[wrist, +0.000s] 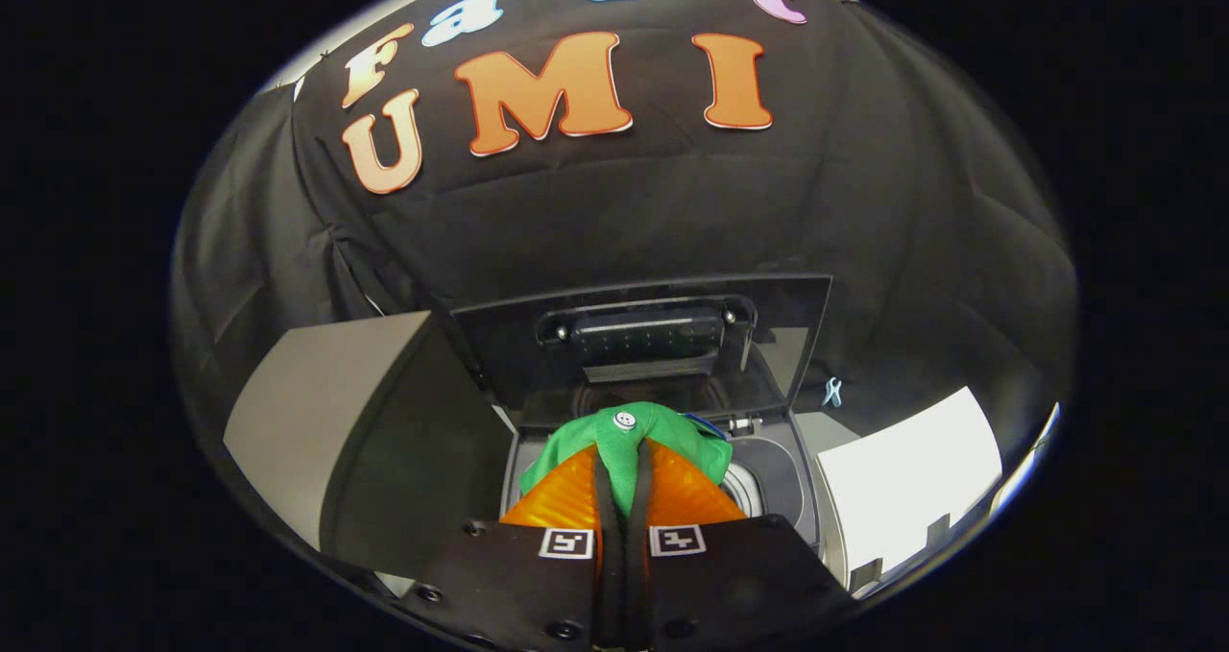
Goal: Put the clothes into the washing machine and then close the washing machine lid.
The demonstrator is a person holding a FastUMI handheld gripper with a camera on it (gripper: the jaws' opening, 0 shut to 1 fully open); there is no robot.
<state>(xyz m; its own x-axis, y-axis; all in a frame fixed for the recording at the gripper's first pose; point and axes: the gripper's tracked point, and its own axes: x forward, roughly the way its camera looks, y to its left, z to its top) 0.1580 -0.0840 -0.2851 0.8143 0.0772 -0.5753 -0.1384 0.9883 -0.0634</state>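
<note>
We see the gripper (622, 498) with its two orange fingers (562, 503) drawn close together, clamped on a green garment (634, 441). The cloth is pinched in the narrow gap between them and bunches up over their tips, with a small white button (625, 421) showing on top of the bunch. A strip of blue shows at the garment's far right edge; we cannot tell whether it is part of the same piece.

The garment hangs just above the open top of the washer (778, 484), held over the mouth and not yet lying inside. Just right of the fingers we make out a curve of the pale drum rim (739, 489); the inside of the drum is hidden by the cloth and fingers, so we cannot say what it holds.

Beyond the garment the lid (653, 345) stands raised, nearly upright, its dark glass panel facing us with a handle bar (645, 330) across its upper part.

A grey panel (326, 412) lies to the left of the washer, and a white surface (912, 484) to the right.
</note>
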